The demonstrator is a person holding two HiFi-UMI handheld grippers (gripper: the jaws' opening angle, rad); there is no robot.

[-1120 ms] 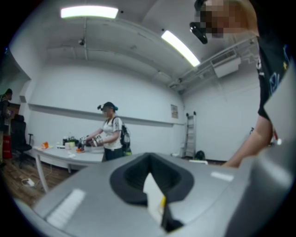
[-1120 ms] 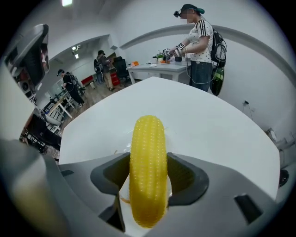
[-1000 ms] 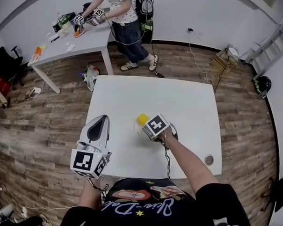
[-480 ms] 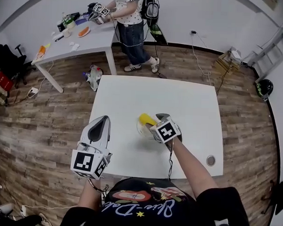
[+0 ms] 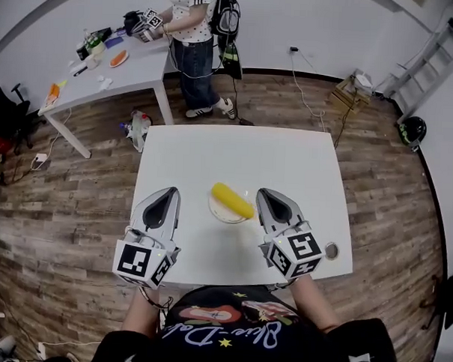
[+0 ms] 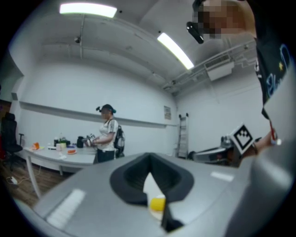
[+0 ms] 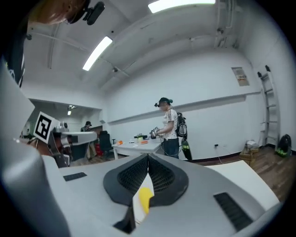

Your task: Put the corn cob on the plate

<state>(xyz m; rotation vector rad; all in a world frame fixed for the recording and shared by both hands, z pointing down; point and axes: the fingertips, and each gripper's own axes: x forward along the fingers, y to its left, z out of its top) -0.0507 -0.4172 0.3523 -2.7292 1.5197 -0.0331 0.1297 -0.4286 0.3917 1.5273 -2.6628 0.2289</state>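
Note:
A yellow corn cob (image 5: 232, 200) lies across a small white plate (image 5: 217, 212) in the middle of the white table (image 5: 302, 165). My left gripper (image 5: 166, 193) hangs left of the plate, shut and empty. Right of the plate, my right gripper (image 5: 271, 195) is also shut and holds nothing. Both point away from me, level, clear of the cob. In the left gripper view the corn cob (image 6: 157, 203) shows as a yellow spot below the closed left gripper (image 6: 149, 159). It appears the same way in the right gripper view, the corn cob (image 7: 145, 200) under the right gripper (image 7: 148, 159).
A round metal grommet (image 5: 330, 251) sits near the table's front right corner. A second table (image 5: 119, 74) with small items stands at the back left, where a person (image 5: 190, 25) holds grippers. Bags and a cable lie on the wooden floor.
My right gripper let go of the corn cob on the plate, rose and drew back toward me to the right, and its jaws closed. The left gripper stayed put.

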